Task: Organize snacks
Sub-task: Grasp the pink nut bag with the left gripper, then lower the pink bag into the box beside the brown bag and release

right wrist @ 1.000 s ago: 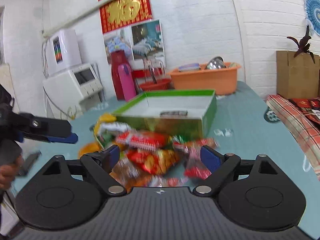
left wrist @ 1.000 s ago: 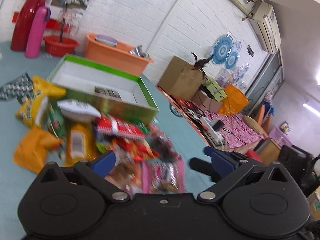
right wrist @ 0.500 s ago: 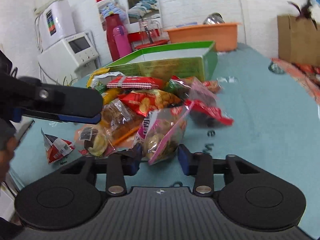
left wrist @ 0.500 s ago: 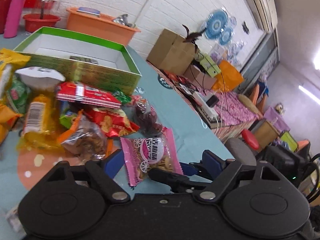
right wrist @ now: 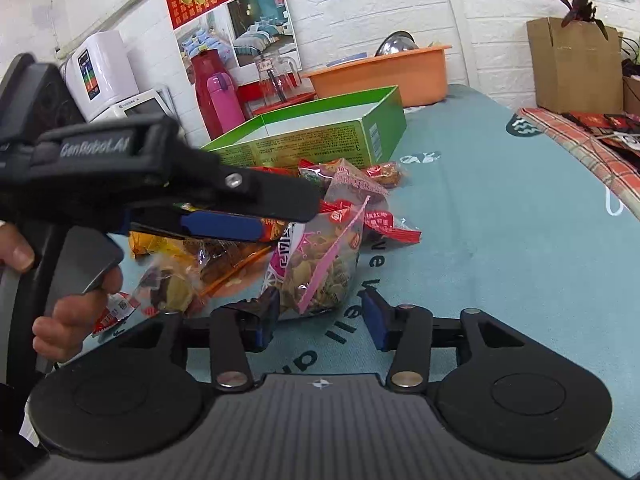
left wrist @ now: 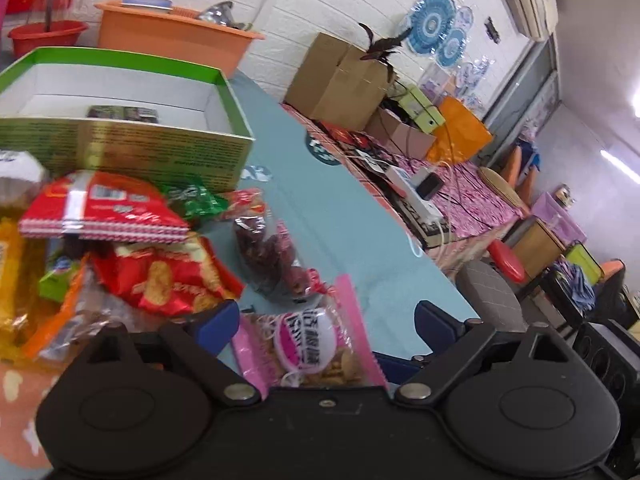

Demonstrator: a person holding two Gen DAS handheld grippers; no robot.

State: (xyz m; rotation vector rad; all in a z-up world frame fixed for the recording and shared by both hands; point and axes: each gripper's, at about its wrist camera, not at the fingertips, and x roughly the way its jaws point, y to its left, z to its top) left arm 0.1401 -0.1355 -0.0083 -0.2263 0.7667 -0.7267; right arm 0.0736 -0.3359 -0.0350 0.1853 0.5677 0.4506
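Observation:
A pile of snack packets lies on the teal table in front of an open green box (left wrist: 120, 136) (right wrist: 320, 140). A pink nut packet (left wrist: 308, 344) (right wrist: 320, 264) stands at the near edge of the pile. My left gripper (left wrist: 324, 320) is open, its blue pads wide apart on either side of the pink packet. It also shows in the right wrist view (right wrist: 224, 220), just above the packet. My right gripper (right wrist: 320, 316) is open, its pads flanking the packet's lower end without pressing it.
A red packet (left wrist: 104, 208), a red biscuit packet (left wrist: 168, 276) and a dark dried-fruit bag (left wrist: 268, 256) lie in the pile. An orange basin (right wrist: 384, 72) and a pink flask (right wrist: 222, 100) stand behind the box. A cardboard box (right wrist: 572, 64) stands at the right.
My right gripper, closed around the pink packet half a second ago, has opened. My left gripper has moved in over the packet, which now sits between its pads.

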